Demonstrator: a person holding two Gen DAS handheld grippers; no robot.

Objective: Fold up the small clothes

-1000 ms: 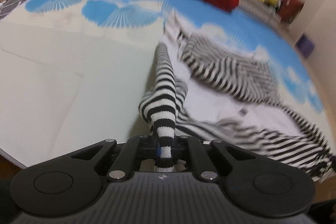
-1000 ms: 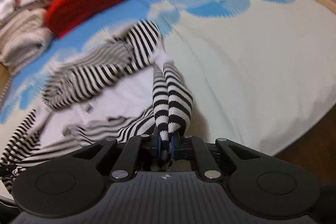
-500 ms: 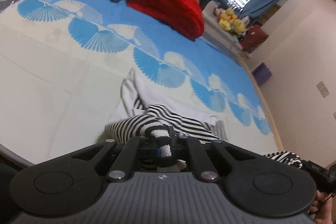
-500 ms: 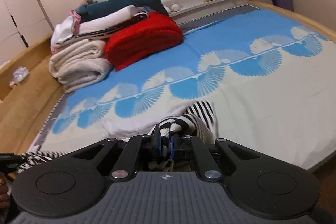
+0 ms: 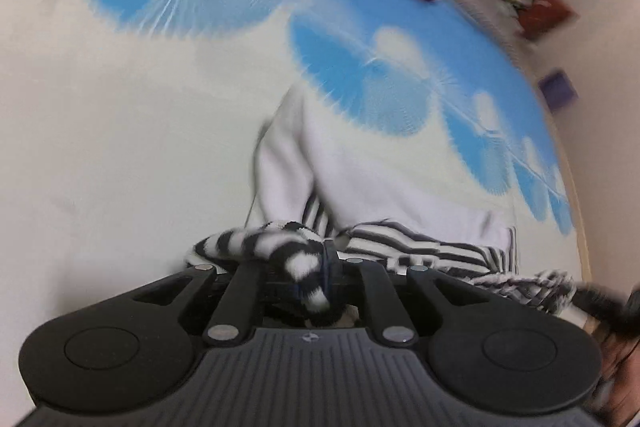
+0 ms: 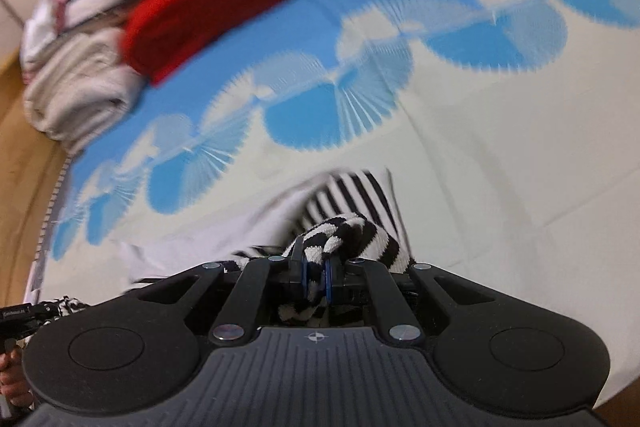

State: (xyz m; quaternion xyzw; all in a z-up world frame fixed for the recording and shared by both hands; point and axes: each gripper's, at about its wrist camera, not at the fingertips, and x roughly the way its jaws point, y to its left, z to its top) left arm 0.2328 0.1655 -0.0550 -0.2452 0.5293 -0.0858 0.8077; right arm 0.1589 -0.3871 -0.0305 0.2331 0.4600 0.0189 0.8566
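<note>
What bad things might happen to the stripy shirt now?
The left gripper is opening with the stripy cuff between its jaws, so that side may drop while the right gripper pinches its cuff, leaving a crooked fold. The white body already lies bunched on the bedspread, so creases may get pressed in.

A bed (image 6: 500,155) in blue-and-cream fan-patterned cover is filling the room; folded blankets (image 6: 80,83) are lying far left, beside pale walls (image 5: 600,39).
</note>
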